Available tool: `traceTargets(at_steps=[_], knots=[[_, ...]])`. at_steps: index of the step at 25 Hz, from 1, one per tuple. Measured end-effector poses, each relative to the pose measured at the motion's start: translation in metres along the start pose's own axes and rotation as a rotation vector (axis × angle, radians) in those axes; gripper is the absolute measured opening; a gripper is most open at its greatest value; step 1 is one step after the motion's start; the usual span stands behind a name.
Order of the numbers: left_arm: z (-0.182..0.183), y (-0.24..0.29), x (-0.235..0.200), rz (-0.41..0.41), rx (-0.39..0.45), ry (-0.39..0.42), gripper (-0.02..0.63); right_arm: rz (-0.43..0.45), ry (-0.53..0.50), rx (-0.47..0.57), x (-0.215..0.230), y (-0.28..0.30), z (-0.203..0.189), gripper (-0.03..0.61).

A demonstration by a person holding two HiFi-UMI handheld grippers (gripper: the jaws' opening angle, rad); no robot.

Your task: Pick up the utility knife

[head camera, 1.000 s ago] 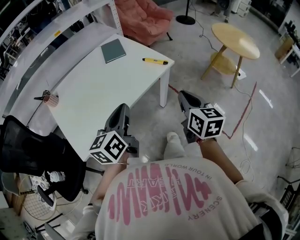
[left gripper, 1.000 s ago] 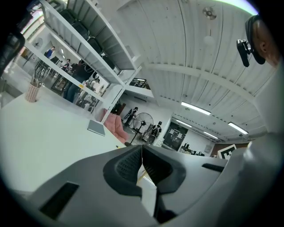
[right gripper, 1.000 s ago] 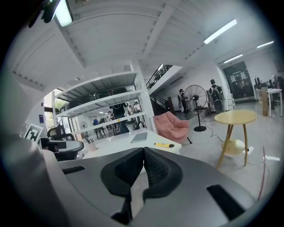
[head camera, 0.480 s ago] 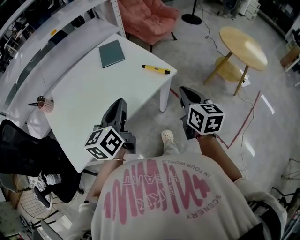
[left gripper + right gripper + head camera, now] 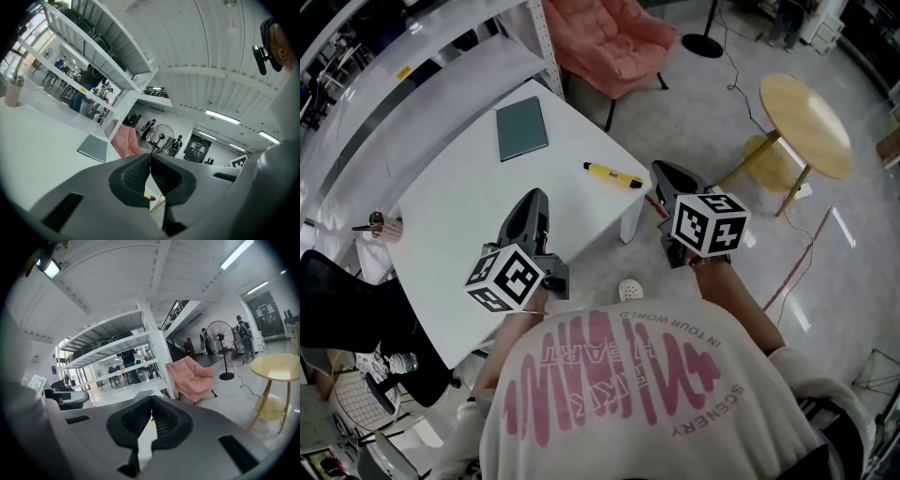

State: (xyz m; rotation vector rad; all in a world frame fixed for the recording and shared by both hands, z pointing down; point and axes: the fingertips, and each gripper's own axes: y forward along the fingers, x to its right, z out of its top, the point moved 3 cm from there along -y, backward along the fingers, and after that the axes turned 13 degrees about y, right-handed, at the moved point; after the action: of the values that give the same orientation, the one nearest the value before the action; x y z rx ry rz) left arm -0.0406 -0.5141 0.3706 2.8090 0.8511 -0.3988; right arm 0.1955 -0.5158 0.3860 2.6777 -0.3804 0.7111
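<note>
Bright, even indoor light from ceiling strip lamps (image 5: 236, 254). Pale glare streaks on the polished floor (image 5: 712, 112). White table (image 5: 459, 216) nearly overexposed, shadows faint. Strong fisheye throughout: shelving (image 5: 112, 347) bows, corners of both gripper views vignette to black. Centres sharp, edges soft.

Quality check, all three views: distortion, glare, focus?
Head view: strong fisheye bend, even light; utility knife sharp on the white table; glare streaks on the floor. Left gripper view: dark vignetted corners, bright ceiling lights. Right gripper view: same vignette, strip light blown out.
</note>
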Motion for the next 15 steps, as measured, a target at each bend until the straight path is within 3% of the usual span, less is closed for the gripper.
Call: traceTargets(at_steps=[8,15], knots=[[0.001,0.056,-0.021,0.092,0.02,-0.022,0.025,0.093,-0.058,-0.081,0.033,0.072,0.03,0.014],[-0.013,0.072,-0.057,0.254,0.001,-0.092,0.025,0.145,-0.069,-0.249,0.068,0.145,0.019,0.014]])
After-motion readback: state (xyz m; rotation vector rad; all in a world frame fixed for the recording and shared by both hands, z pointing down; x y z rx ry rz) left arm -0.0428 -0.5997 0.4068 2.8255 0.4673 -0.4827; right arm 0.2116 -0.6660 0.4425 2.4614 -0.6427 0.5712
